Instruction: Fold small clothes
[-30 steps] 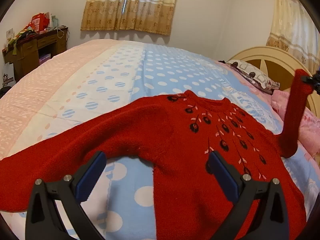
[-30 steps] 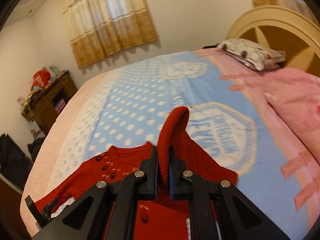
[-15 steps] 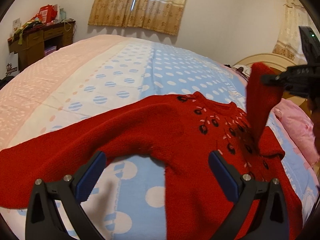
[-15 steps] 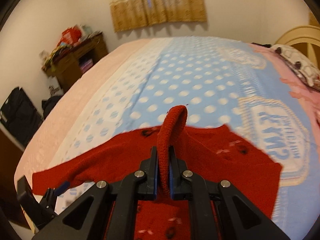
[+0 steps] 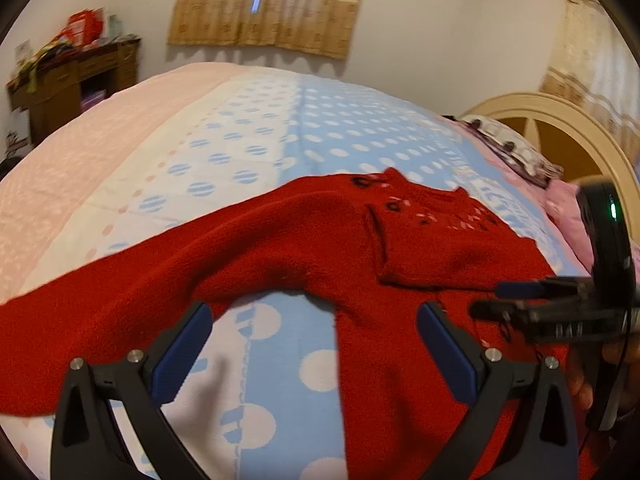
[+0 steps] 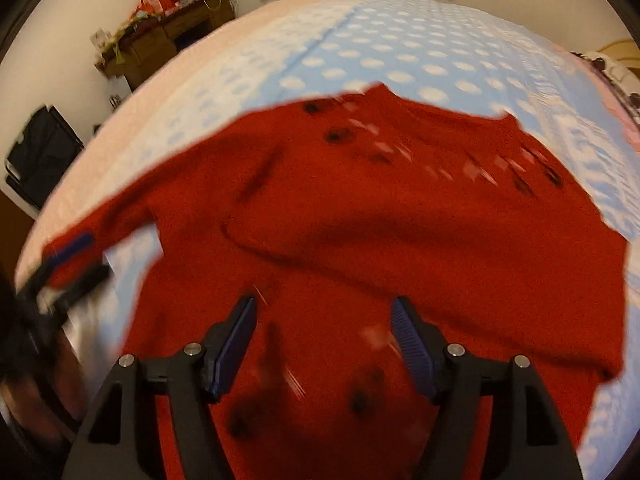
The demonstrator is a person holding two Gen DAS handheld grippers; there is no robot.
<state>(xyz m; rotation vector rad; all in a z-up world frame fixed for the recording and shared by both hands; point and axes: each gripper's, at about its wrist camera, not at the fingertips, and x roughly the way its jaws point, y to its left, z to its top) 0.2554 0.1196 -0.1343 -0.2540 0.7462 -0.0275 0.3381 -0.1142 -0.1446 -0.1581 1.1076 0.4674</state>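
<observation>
My right gripper [image 6: 324,340] opens empty above the red knitted sweater [image 5: 312,248] mid-bed on the dotted blue bedspread [image 5: 320,128] (left gripper [image 5: 316,344] agape, empty); the folded sleeve [image 6: 400,236] could spring back.

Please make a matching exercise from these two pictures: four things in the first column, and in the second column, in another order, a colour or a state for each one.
Things:
1. sweater
2. folded sleeve
3. left gripper
4. wooden desk

Colour or state:
A. lies across the sweater's chest
B. red knit, spread on the dotted bedspread
C. against the wall, piled with clutter
D. jaws wide apart, holding nothing

Pairs: 1-B, 2-A, 3-D, 4-C
</observation>
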